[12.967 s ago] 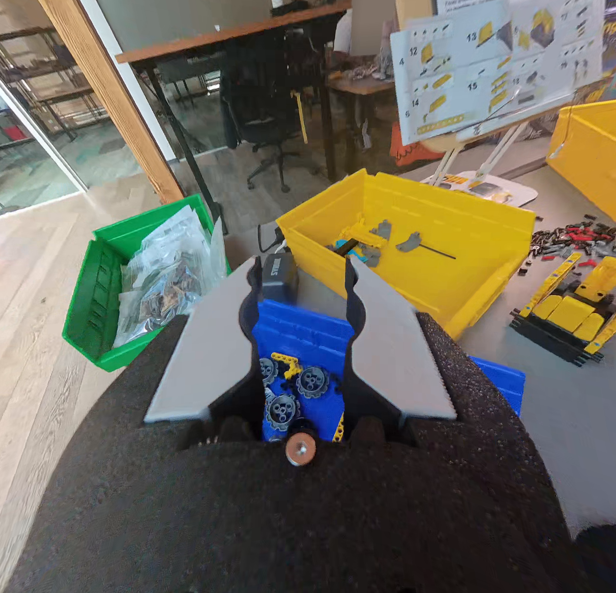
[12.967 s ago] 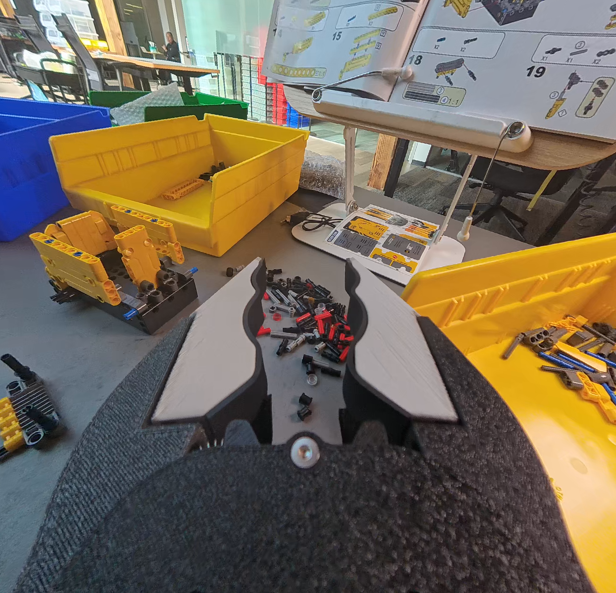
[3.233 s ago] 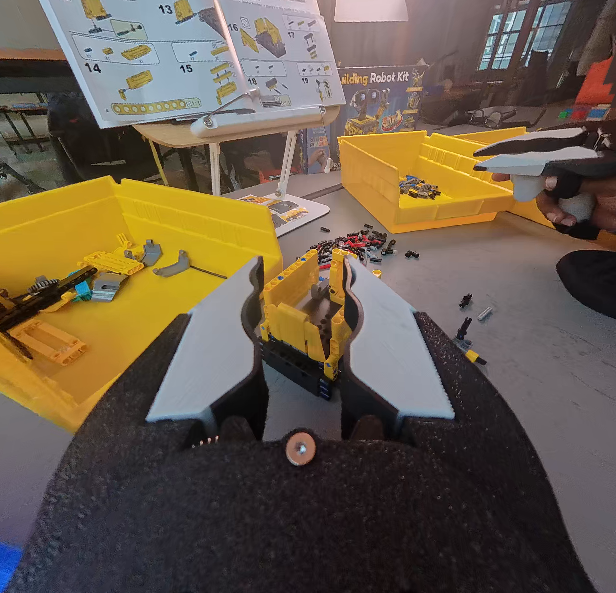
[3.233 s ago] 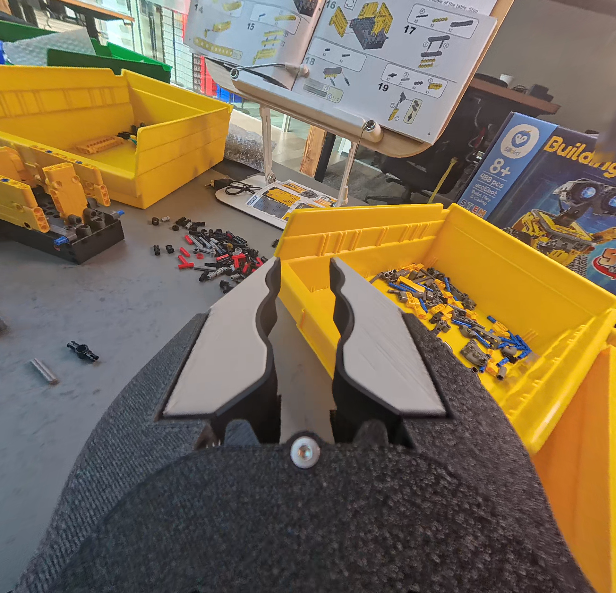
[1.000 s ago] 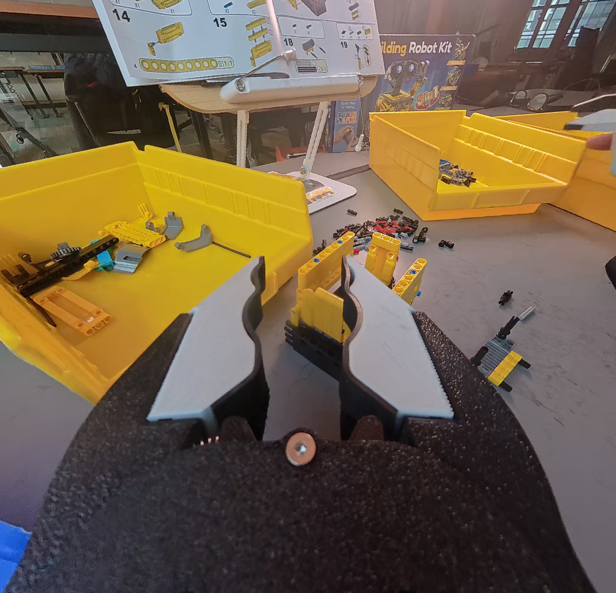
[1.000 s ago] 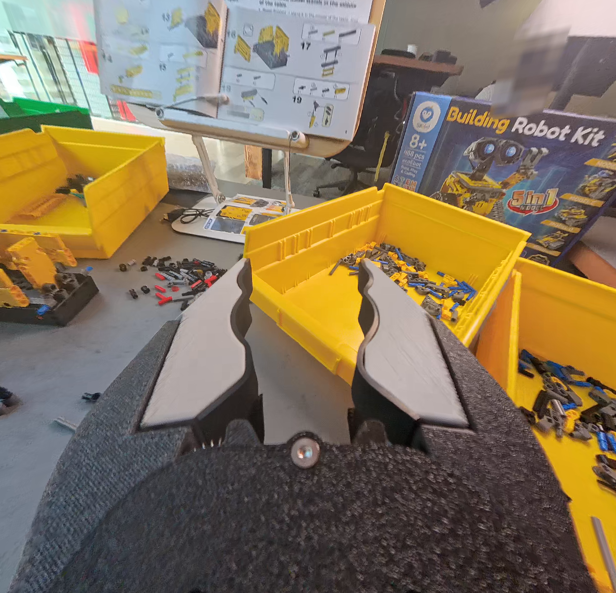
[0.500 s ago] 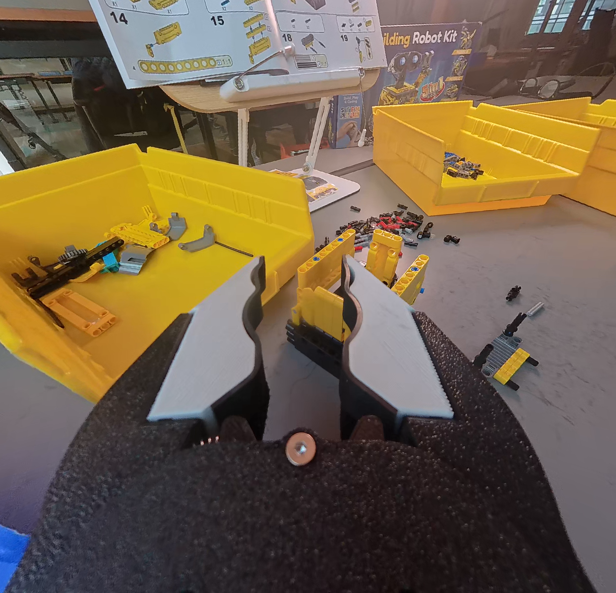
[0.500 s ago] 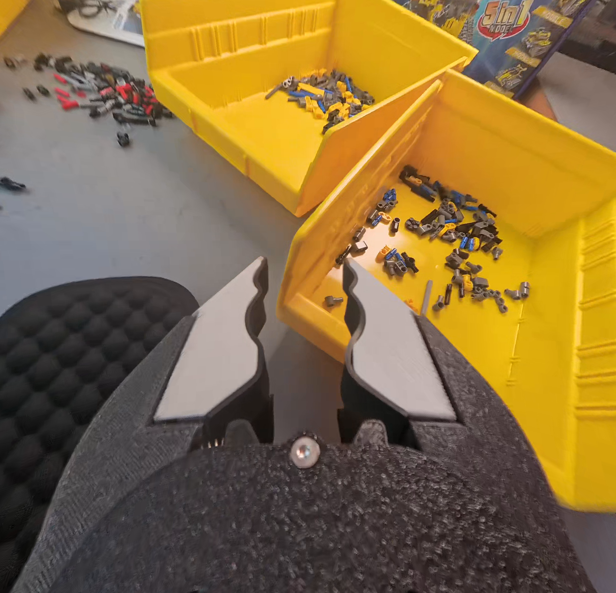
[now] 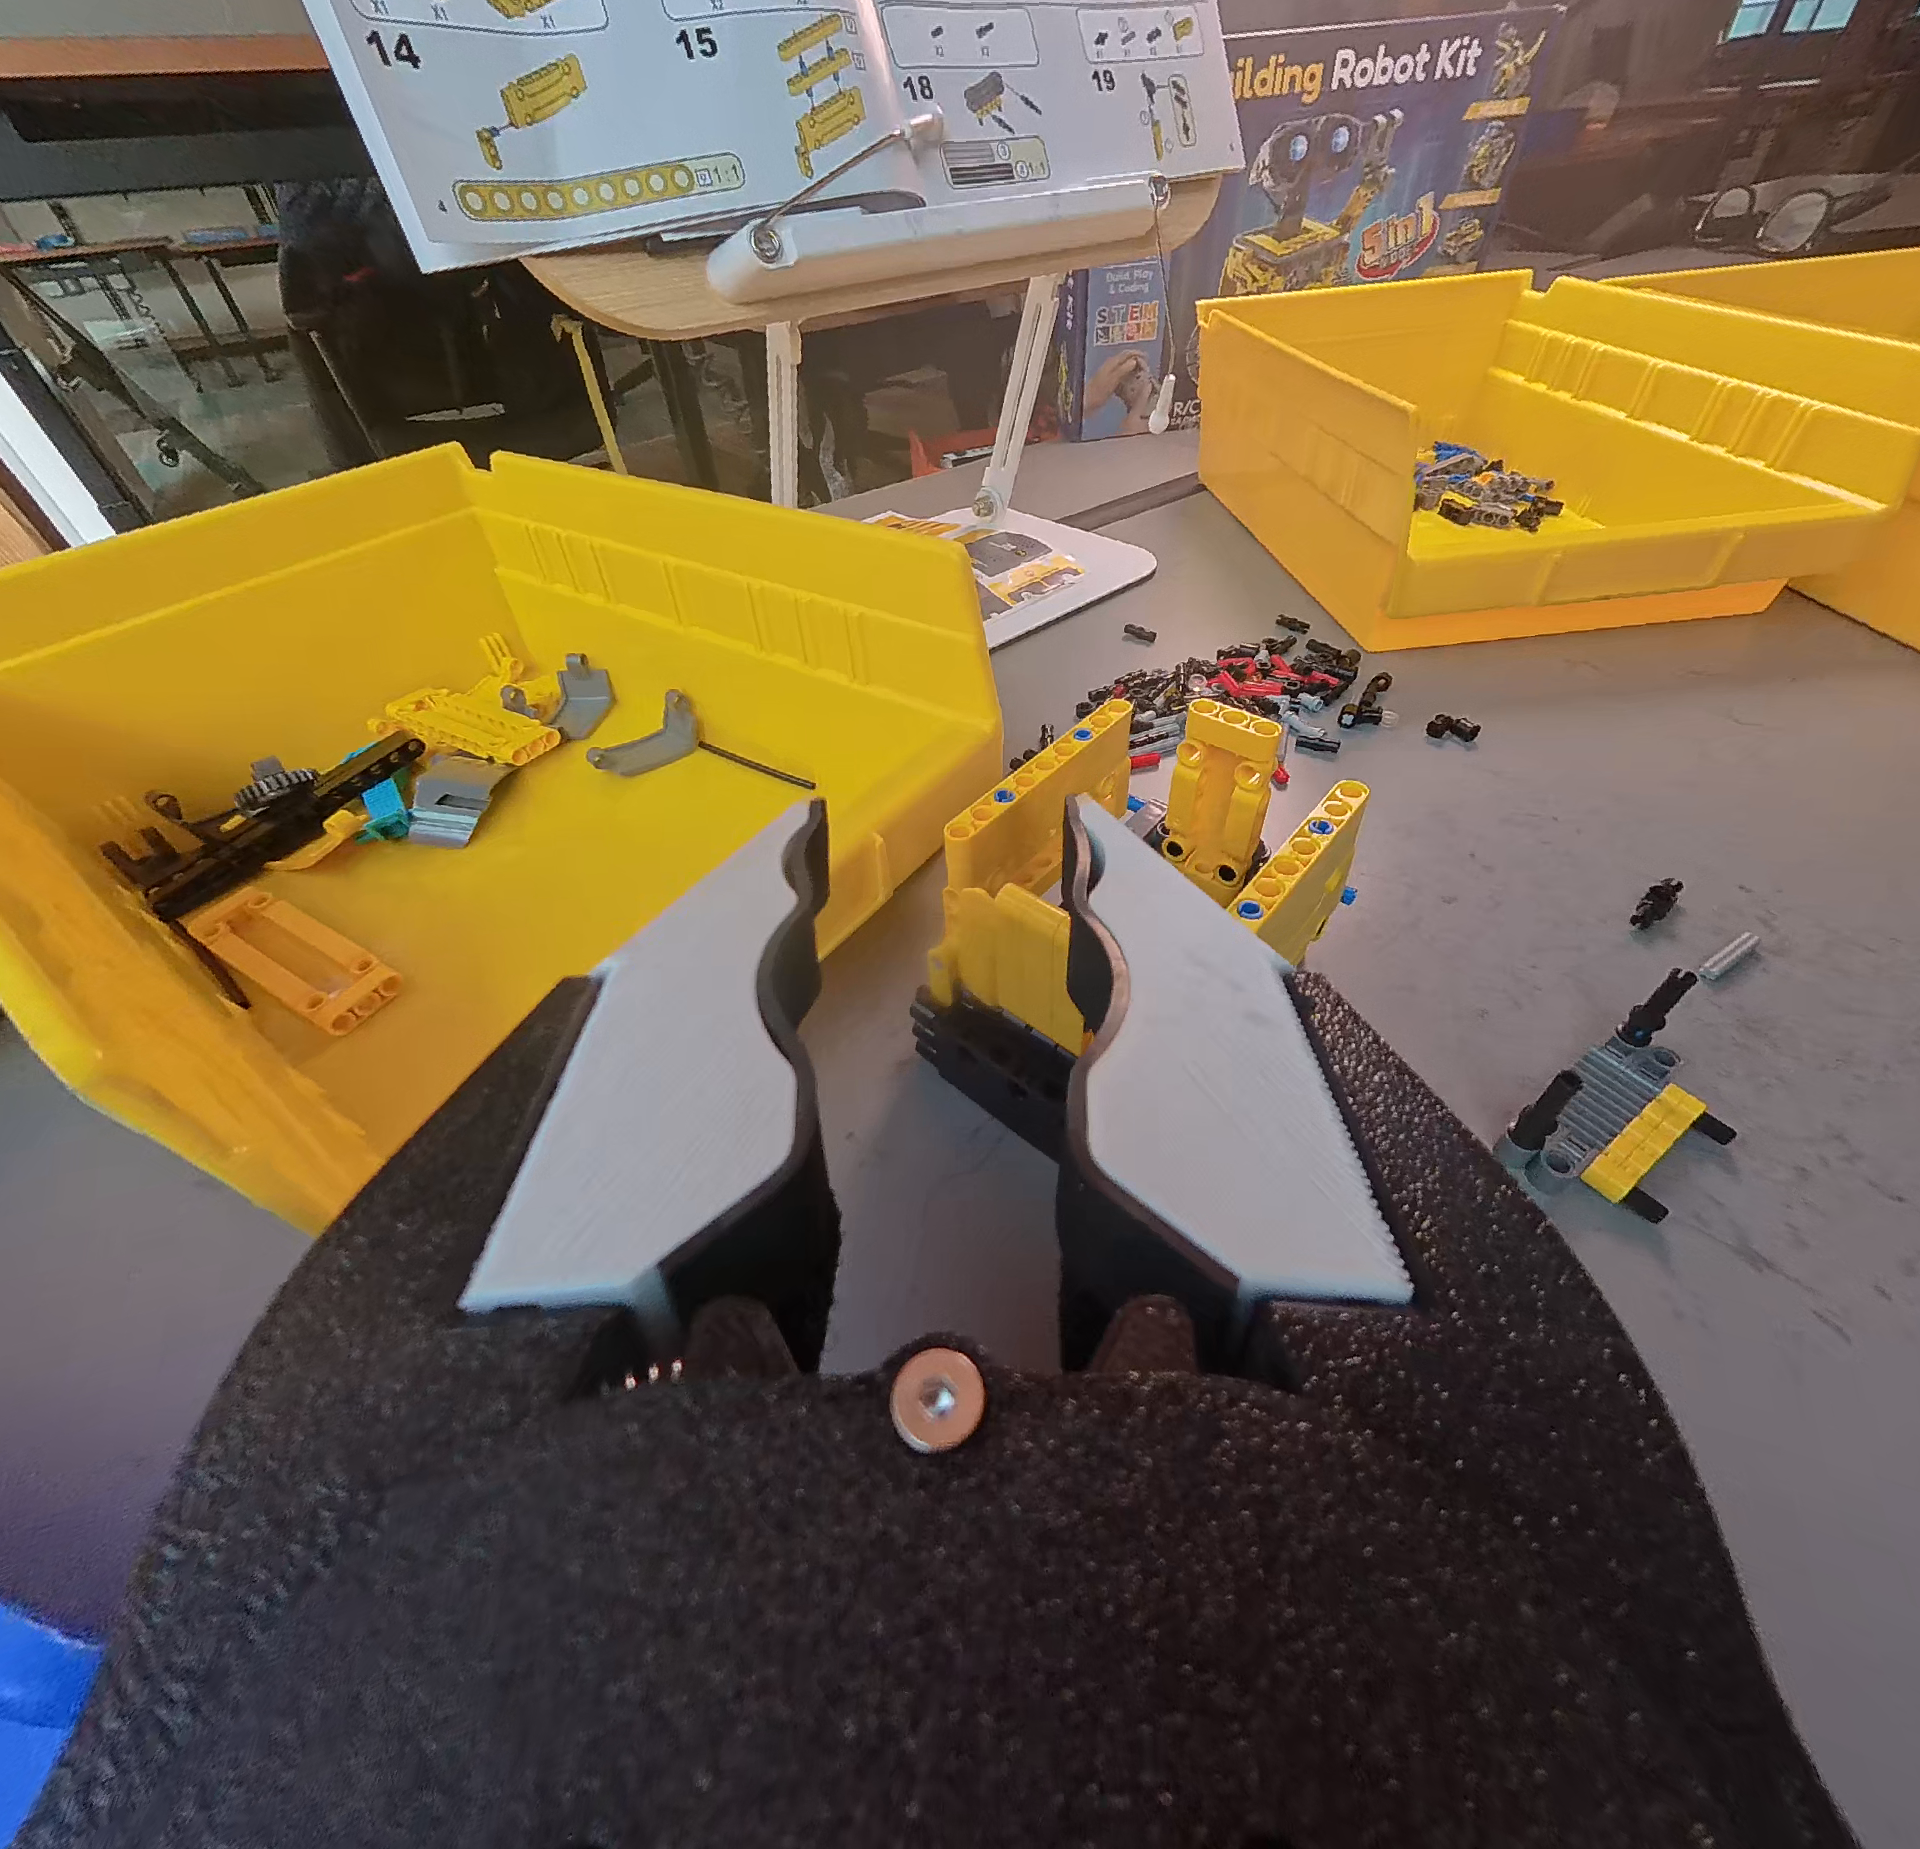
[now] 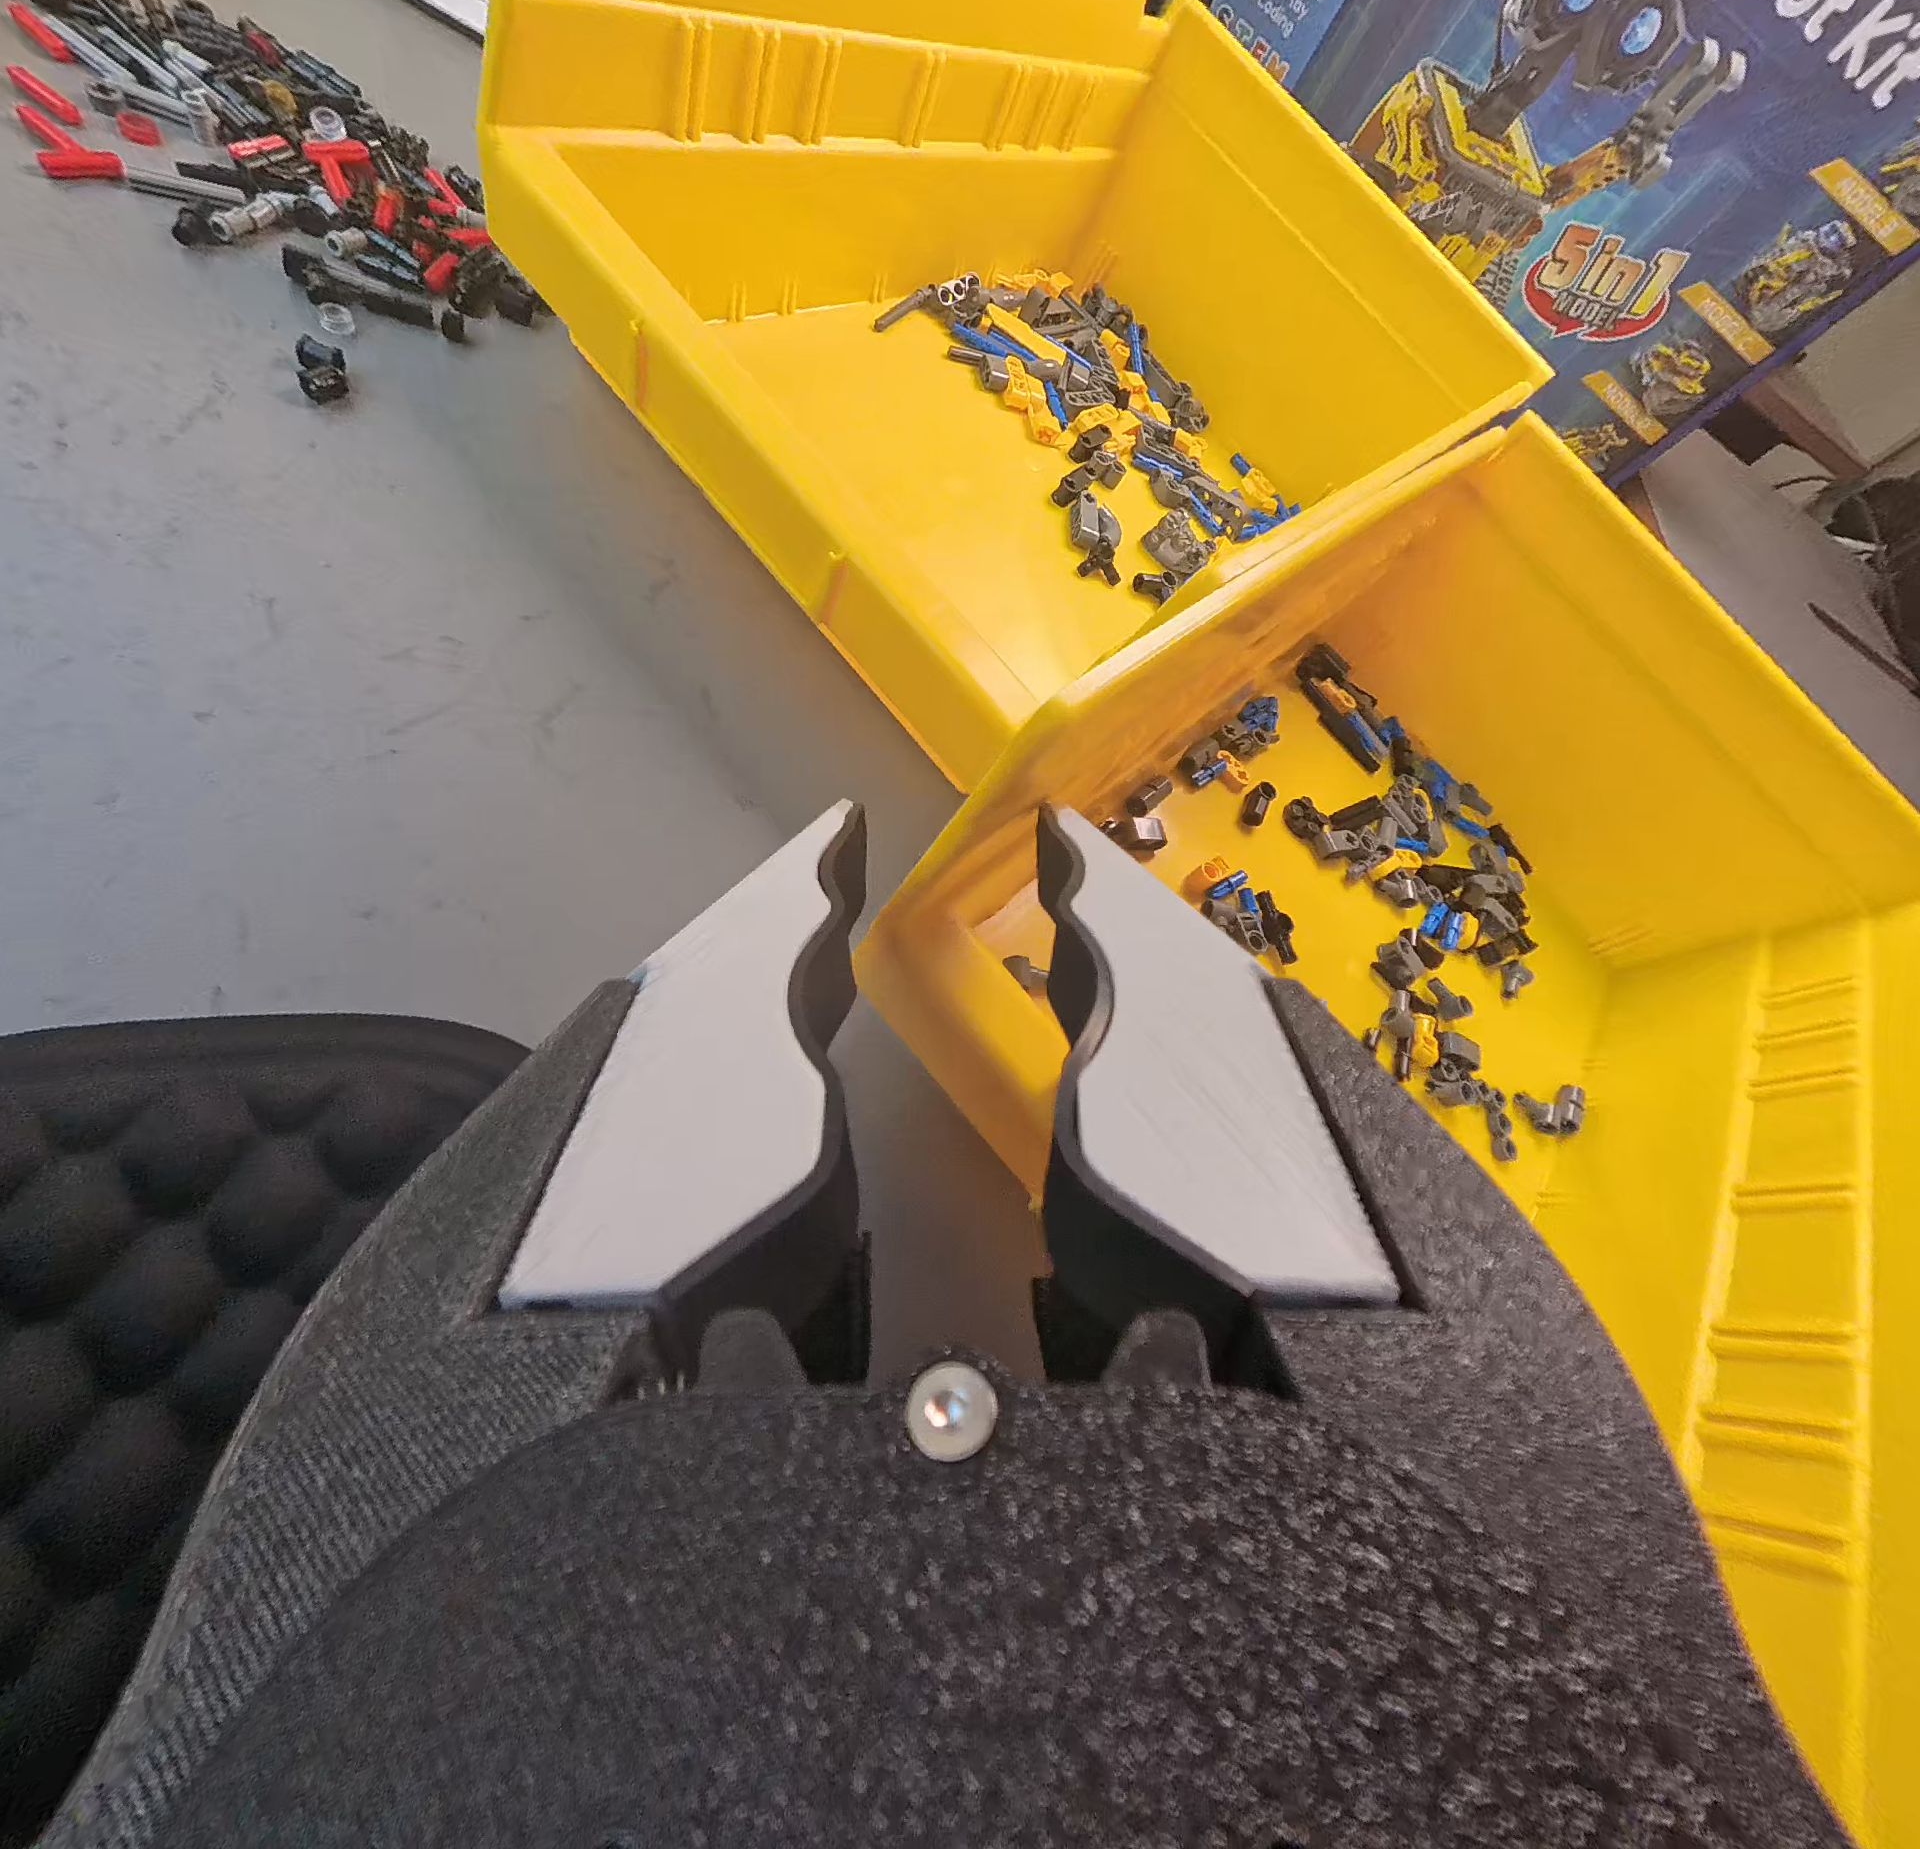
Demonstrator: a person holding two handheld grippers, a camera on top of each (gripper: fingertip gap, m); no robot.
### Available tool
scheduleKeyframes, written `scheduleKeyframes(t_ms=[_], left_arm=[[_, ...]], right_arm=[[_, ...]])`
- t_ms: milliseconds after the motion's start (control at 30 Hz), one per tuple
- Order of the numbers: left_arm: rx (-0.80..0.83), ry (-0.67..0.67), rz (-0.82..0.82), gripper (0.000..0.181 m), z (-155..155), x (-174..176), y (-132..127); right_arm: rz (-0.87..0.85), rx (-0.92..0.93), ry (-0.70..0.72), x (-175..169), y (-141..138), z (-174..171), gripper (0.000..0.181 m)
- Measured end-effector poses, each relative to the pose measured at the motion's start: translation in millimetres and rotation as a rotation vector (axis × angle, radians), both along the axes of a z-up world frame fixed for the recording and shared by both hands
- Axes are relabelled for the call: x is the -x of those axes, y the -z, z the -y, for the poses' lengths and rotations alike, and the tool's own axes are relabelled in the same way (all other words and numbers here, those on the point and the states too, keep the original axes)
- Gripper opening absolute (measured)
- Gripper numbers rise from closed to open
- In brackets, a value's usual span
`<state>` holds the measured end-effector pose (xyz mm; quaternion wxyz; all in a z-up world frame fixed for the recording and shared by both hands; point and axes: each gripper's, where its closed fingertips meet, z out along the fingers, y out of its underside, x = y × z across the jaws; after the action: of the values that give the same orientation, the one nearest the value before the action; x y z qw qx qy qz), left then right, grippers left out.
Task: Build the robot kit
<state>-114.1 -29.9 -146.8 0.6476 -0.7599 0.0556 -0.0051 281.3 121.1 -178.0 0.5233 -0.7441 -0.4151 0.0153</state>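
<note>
Both grippers' jaws stand parted, grasping nothing; the left gripper [image 9: 943, 833] hovers beside the yellow-and-black brick model [image 9: 1132, 895]; the right gripper [image 10: 948, 831] has swung from the far bin [image 10: 810, 189] down over the near yellow bin [image 10: 1714, 656] of small pins.

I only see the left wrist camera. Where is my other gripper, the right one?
Observer: The right gripper hovers over the near corner of a yellow bin, jaws apart, holding nothing.
Operator: What's inside that bin?
Observer: A scatter of small building pieces, mostly grey, black and blue, with a few orange ones.
Operator: Is anything else close to it?
Observer: Yes, a black padded surface with a bumpy top shows low on the gripper's left side.
</note>
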Motion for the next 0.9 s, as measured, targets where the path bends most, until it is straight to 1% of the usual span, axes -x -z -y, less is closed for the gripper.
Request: scheduleKeyframes(t_ms=[167, 400, 533, 633, 767, 900], left_arm=[[0.007, -0.007, -0.006, 0.043, -0.9, 0.6, 1.4], [0.006, -0.012, -0.01, 0.043, -0.9, 0.9, 1.3], [0.007, -0.012, -0.007, 0.043, -0.9, 1.3, 1.5], [0.009, -0.012, -0.005, 0.043, -1.0, 1.4, 1.7], [0.009, -0.013, -0.01, 0.043, -1.0, 1.1, 1.9], [0.008, -0.013, -0.011, 0.043, -0.9, 1.0, 1.6]], right_arm=[[-0.012, -0.017, -0.004, 8.6, 0.8, -1.7, 0.036], [-0.075, -0.004, -0.038, 4.2, -3.8, 6.0, 0.036], [-0.168, 0.022, -0.017, -18.0, -12.5, 8.4, 0.039], [-0.225, 0.033, 0.019, -40.3, -18.2, 8.3, 0.045], [-0.242, 0.04, 0.076, -66.2, -19.0, 7.1, 0.051], [-0.261, 0.037, 0.127, -81.0, -20.1, 3.4, 0.05]])
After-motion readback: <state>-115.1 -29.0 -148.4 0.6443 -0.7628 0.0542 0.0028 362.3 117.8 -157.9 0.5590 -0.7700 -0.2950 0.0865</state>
